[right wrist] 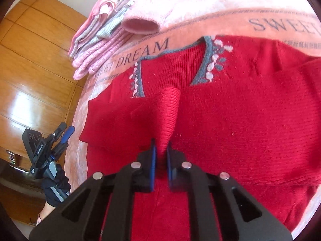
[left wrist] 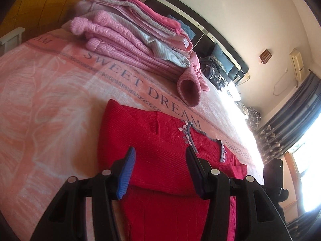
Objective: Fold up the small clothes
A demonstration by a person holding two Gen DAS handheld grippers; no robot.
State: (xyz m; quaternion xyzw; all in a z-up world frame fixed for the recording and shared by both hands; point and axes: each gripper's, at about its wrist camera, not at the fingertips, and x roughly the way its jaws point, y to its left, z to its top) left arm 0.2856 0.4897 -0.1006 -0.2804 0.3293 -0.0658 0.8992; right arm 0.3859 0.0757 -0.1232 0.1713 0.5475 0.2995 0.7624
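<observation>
We see right gripper (right wrist: pixel 161 156) pinching red sweater (right wrist: pixel 230 116) cuff at 12 o'clock; left gripper (left wrist: pixel 160 160) wide; hem cut off.

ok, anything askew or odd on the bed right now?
One item: a loose pink knitted sleeve spills off the stack of folded pink and grey clothes onto the pink "SWEET DREAM" blanket. The red knitted sweater is only mid-fold, its cuff pinched by the right gripper.
</observation>
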